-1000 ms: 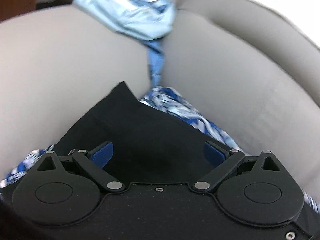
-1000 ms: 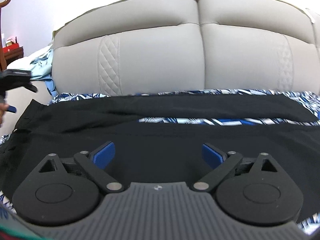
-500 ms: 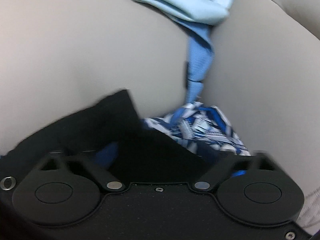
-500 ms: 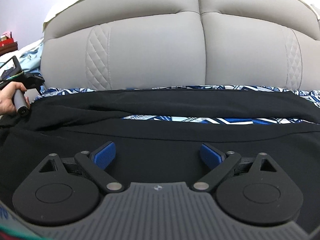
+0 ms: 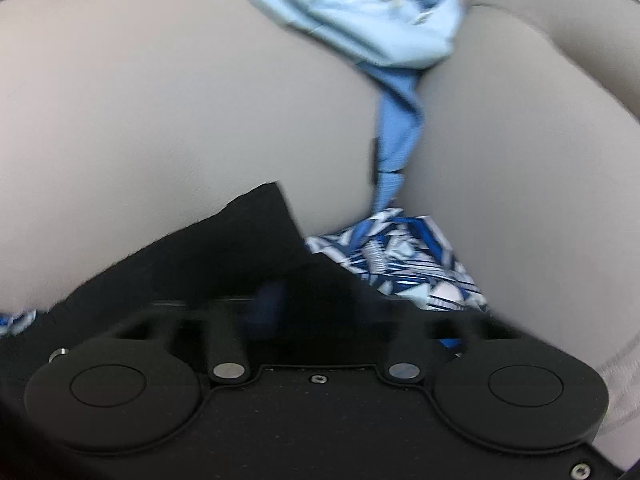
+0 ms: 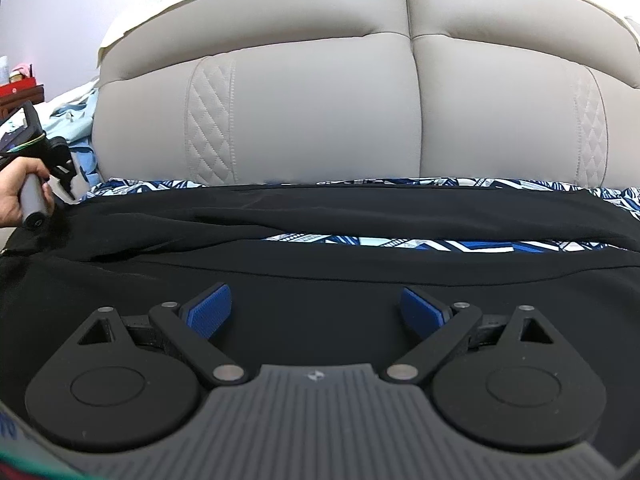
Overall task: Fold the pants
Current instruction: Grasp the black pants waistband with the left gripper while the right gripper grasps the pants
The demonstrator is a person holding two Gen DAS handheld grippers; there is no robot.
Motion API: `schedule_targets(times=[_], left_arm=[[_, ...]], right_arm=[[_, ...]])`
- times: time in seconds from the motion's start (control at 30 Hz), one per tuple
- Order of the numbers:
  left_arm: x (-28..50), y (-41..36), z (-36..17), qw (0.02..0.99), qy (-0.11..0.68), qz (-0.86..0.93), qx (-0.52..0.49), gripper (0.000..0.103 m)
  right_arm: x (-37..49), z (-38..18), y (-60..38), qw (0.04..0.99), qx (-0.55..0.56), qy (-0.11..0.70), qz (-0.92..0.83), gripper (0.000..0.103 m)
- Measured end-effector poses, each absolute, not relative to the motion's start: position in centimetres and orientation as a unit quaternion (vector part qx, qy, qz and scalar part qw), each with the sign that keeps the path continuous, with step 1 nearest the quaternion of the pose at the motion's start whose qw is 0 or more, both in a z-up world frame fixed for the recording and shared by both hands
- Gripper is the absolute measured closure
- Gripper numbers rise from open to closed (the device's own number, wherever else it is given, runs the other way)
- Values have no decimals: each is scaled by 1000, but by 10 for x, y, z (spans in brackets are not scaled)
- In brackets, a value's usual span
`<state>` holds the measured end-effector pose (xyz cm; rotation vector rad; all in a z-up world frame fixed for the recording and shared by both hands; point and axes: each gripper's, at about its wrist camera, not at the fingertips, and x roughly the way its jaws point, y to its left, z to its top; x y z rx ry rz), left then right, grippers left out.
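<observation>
- Sofa [image 6: 320, 112], patterned cover; black pants [image 6: 320, 280] lie lengthwise left-right.
- left gripper [image 5: 320, 304] nearly closed on pants' left end.
- right gripper [image 6: 316, 308] wide open, empty, over near leg.

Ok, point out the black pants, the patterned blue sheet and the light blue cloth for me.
black pants [image 6: 320, 280]: right wrist view, on the near leg.
patterned blue sheet [image 6: 420, 245]: right wrist view, strip showing between the legs.
light blue cloth [image 5: 384, 12]: left wrist view, on its bunched upper part.
</observation>
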<state>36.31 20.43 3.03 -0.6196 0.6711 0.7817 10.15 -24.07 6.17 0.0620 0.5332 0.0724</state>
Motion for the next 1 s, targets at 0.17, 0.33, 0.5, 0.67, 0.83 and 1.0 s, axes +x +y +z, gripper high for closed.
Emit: schedule_targets(times=[0.17, 0.33, 0.5, 0.67, 0.83, 1.0], left_arm=[[392, 204, 12, 800, 336, 410, -282, 1], [398, 187, 10, 824, 338, 383, -244, 98], [356, 163, 30, 879, 299, 325, -180, 100], [280, 156, 58, 912, 259, 255, -190, 100], [206, 157, 63, 927, 229, 212, -208, 100], [160, 164, 52, 927, 213, 189, -245, 100]], right_arm=[[98, 59, -234, 964, 13, 260, 42, 2], [99, 57, -235, 963, 6, 265, 43, 2], [105, 64, -234, 964, 29, 260, 51, 2], [108, 80, -224, 960, 69, 258, 81, 2], [120, 100, -206, 942, 137, 276, 134, 2], [154, 110, -171, 890, 250, 325, 201, 15]])
